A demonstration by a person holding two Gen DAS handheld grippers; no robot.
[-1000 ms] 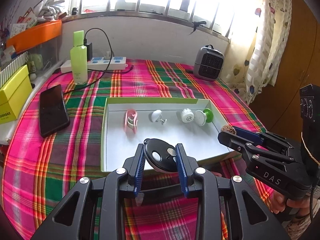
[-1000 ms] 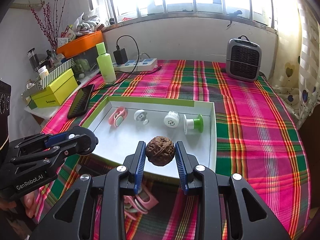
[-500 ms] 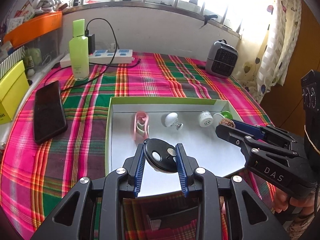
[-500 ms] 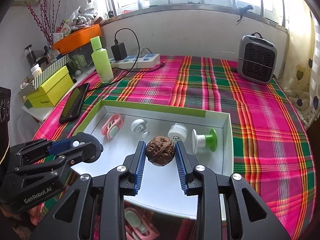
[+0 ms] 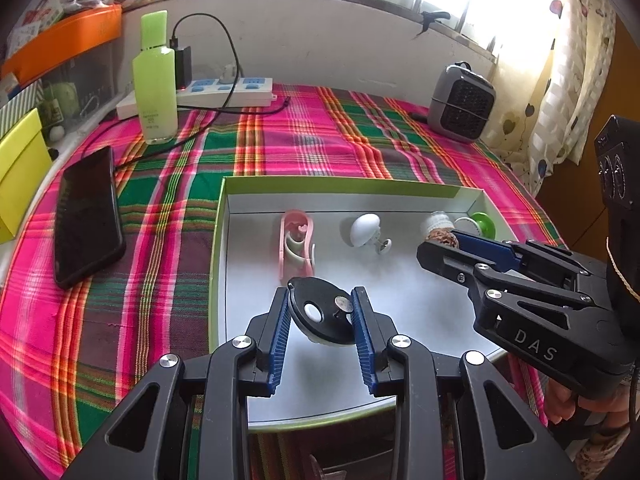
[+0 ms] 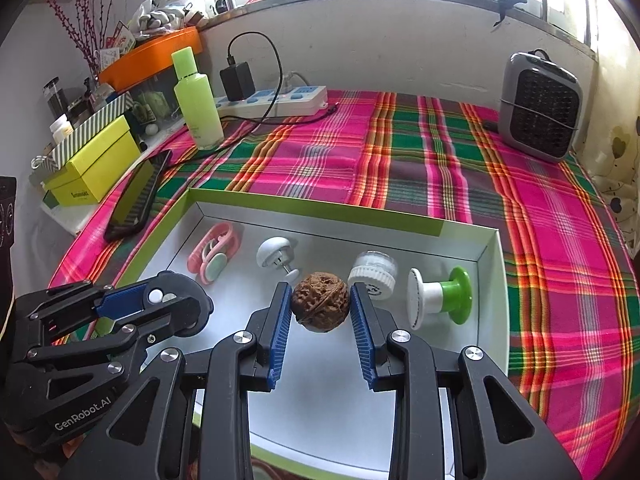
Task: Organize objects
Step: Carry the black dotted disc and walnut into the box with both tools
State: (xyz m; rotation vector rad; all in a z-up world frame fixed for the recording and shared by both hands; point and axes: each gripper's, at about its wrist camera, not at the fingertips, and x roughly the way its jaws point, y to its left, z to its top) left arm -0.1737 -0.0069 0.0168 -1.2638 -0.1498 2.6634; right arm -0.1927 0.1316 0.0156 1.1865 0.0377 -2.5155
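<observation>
Over the tray (image 5: 219, 240): both grippers hung.
Left gripper (image 5: 321, 314): clamped on a black disc (image 5: 320, 314).
Right gripper (image 6: 319, 303): clamped on a walnut (image 6: 319, 302).

A wrinkled brown walnut (image 6: 319, 302) and a black disc (image 5: 320, 314) hang above the green-rimmed tray (image 6: 316, 210), near its front edge.
</observation>
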